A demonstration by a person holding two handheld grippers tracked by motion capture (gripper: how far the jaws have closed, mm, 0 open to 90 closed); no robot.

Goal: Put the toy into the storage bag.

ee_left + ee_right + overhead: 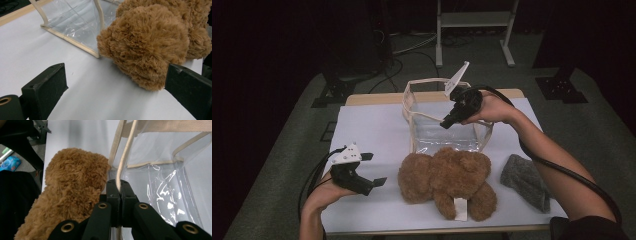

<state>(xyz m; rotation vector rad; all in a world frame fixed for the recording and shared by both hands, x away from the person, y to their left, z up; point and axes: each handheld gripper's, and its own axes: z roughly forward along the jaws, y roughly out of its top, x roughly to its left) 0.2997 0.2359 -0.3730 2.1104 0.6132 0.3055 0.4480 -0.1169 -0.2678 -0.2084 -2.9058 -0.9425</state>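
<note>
While the right gripper [446,123] pinches the bag [447,136] by its cream rim [123,162], it should hold that mouth up and taut. The bear [447,180] lies at six o'clock of the bag, touching it. The left gripper [373,170], jaws wide and empty at the bear's nine o'clock, should grip the plush deeply.

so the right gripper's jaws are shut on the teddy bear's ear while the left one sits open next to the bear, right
Not quite. The right gripper is shut on the clear bag's cream handle strap, not on the teddy bear; the right gripper view shows the strap pinched between its jaws. The left gripper does sit open beside the bear.
</note>
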